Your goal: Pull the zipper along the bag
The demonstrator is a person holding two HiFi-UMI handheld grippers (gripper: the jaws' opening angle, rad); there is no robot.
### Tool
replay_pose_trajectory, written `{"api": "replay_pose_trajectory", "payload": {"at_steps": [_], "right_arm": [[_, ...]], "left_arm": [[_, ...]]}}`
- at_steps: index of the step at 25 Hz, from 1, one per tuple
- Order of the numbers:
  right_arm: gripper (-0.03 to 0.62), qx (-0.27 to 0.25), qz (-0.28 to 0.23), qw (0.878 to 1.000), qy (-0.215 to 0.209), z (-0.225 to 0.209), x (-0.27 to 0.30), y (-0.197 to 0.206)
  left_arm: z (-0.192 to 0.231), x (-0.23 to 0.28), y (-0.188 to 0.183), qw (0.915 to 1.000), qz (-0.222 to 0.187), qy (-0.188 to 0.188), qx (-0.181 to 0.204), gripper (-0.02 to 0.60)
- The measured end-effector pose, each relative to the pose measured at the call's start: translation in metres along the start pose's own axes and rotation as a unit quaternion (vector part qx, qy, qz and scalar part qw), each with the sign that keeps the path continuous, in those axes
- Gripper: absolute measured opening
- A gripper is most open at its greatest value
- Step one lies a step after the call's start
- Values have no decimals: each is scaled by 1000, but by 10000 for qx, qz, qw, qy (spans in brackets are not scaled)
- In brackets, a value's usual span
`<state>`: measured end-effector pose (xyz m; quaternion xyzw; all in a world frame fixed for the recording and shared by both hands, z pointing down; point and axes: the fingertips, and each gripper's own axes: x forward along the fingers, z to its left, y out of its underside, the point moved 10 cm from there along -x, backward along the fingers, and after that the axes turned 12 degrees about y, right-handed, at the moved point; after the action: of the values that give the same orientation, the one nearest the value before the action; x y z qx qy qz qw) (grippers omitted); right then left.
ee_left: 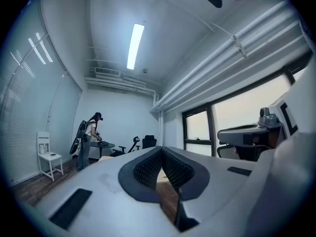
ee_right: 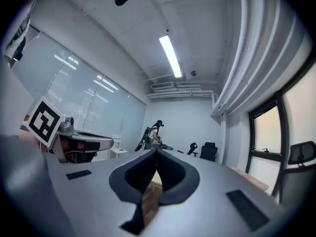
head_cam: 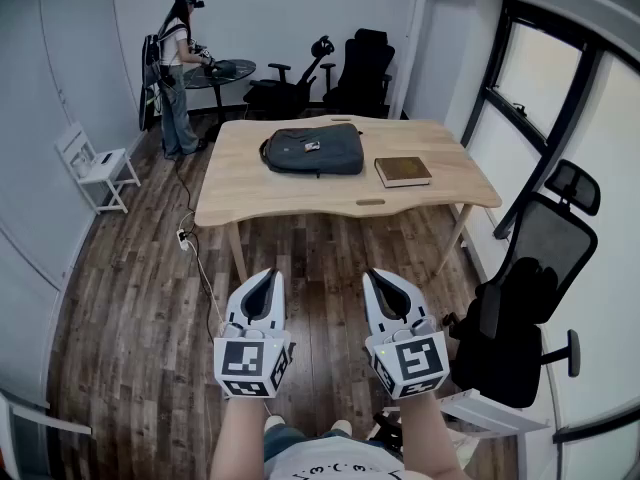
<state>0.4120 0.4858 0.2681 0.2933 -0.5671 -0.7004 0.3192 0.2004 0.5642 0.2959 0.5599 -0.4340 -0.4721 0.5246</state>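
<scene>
Bag: dark grey soft case (head_cam: 313, 150), lying flat on the wooden table (head_cam: 250, 183), toward its far edge; loop handle at its left end, small pale tag on top; zipper too small to make out.
Book: brown (head_cam: 402, 171), on the table just right of the bag.
Left gripper: (head_cam: 263, 278) jaws closed together, holding nothing, level, well short of the table.
Right gripper: (head_cam: 386, 280) likewise closed and empty.
Between grippers and table: wood floor (head_cam: 320, 258).
Right of table: black office chair (head_cam: 530, 288).
Left of table: small white chair (head_cam: 95, 168).
Beyond table: a person (head_cam: 176, 73), more black chairs (head_cam: 360, 68).
</scene>
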Motion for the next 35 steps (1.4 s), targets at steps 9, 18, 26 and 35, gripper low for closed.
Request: {"api": "replay_pose_trajectory", "payload": {"at_steps": [9,18,26,35], "right_arm": [[52,158,44,9998,-60,-23,12,-7],[52,477,174,9983,-273,-44,22,-8],[52,773,362,9963,55,-35,85,17],[52,672,634,9942,542,16,205,27]], "left_arm": [[-4,13,-15,9998,6,-138,150,15],[-2,31,-29,9995,149,-179,190,15],[68,78,-2,9997,207,98,-120,16],[199,143,24,9964,314,666,-431,15]]}}
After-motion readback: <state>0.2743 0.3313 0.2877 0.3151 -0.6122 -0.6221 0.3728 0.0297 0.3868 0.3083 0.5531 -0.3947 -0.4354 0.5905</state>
